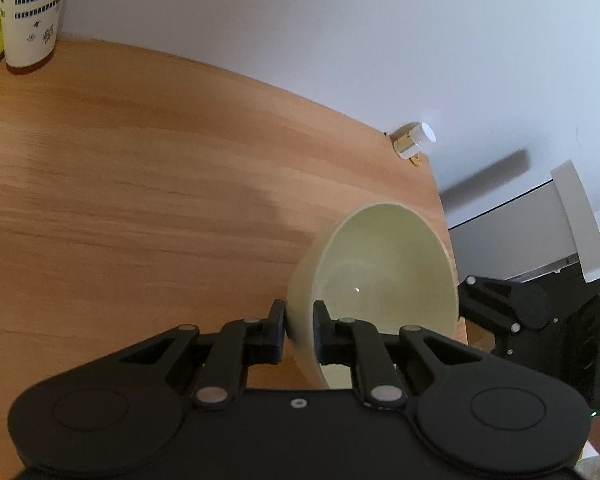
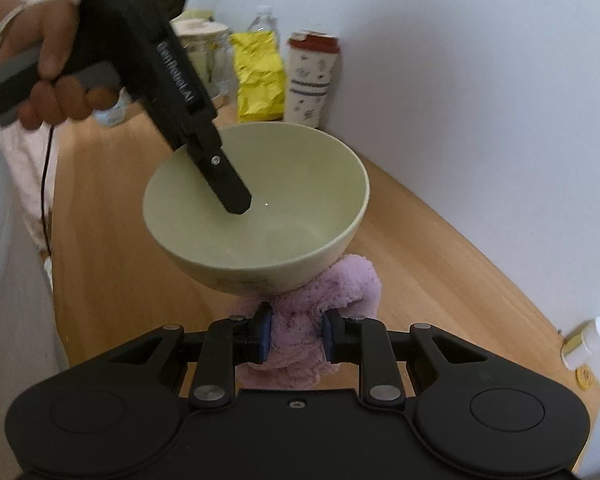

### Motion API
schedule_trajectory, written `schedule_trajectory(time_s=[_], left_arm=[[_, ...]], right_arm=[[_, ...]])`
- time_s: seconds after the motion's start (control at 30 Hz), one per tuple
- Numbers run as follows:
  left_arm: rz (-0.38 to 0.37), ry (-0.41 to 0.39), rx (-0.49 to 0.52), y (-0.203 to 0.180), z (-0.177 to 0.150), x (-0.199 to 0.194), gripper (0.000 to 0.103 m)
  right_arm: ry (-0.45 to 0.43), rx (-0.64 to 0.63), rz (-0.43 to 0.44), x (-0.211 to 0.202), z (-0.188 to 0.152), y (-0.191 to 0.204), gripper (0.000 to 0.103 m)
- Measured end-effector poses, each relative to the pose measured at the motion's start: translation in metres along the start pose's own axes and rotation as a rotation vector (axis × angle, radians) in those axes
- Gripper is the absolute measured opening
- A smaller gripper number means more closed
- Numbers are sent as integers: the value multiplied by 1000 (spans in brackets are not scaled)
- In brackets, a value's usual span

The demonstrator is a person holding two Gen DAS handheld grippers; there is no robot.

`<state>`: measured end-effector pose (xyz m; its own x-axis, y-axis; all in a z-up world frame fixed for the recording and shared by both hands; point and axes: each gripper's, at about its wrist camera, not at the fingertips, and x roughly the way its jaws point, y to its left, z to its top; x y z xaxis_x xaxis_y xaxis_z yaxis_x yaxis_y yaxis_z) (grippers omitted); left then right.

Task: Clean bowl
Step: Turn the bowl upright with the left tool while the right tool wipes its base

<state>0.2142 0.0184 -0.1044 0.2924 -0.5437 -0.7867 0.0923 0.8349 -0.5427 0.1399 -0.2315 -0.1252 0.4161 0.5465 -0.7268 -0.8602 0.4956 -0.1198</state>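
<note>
Here, in my left wrist view, the left gripper [image 1: 298, 330] pinches the wall of the pale green bowl [image 1: 384, 276]; one finger sits outside the rim and the other inside, so the jaws stand narrow and are clamped on the bowl; the bowl hangs tilted in the lower right of the frame, above the wooden table [image 1: 140, 184], its opening turned towards the right; a patterned white cup [image 1: 30, 12] stands at the upper left, and a small white-capped bottle [image 1: 414, 140] lies near the table's far edge at centre right; part of my other tool shows black at the right edge.

In the right wrist view, the right gripper [image 2: 296, 338] grips a bunched lilac cloth [image 2: 324, 300] between its blue pads [image 2: 264, 334]; the jaws are partly closed on it; the cloth touches the underside of the bowl [image 2: 300, 184] at the frame's centre; the left gripper [image 2: 236, 196] reaches down from the upper left, one finger inside the bowl, held by a hand [image 2: 56, 68]; a yellow bag [image 2: 260, 80] and a red-lidded cup [image 2: 310, 80] stand behind, at the upper centre.
</note>
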Motion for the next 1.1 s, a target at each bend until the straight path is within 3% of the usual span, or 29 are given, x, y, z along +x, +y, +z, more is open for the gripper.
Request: schedule_trajectory(time_s=[0.3, 0.6, 0.83, 1.1], left_arm=[[8, 55, 68, 8, 8, 5, 10], [29, 117, 61, 14, -4, 27, 9], [7, 155, 127, 15, -2, 31, 9], [1, 186, 121, 20, -10, 39, 9]], right_arm=[[26, -176, 7, -15, 18, -9, 27], [73, -218, 28, -22, 17, 0, 27], [90, -304, 60, -24, 18, 4, 27], [122, -382, 135, 7, 18, 3, 27]])
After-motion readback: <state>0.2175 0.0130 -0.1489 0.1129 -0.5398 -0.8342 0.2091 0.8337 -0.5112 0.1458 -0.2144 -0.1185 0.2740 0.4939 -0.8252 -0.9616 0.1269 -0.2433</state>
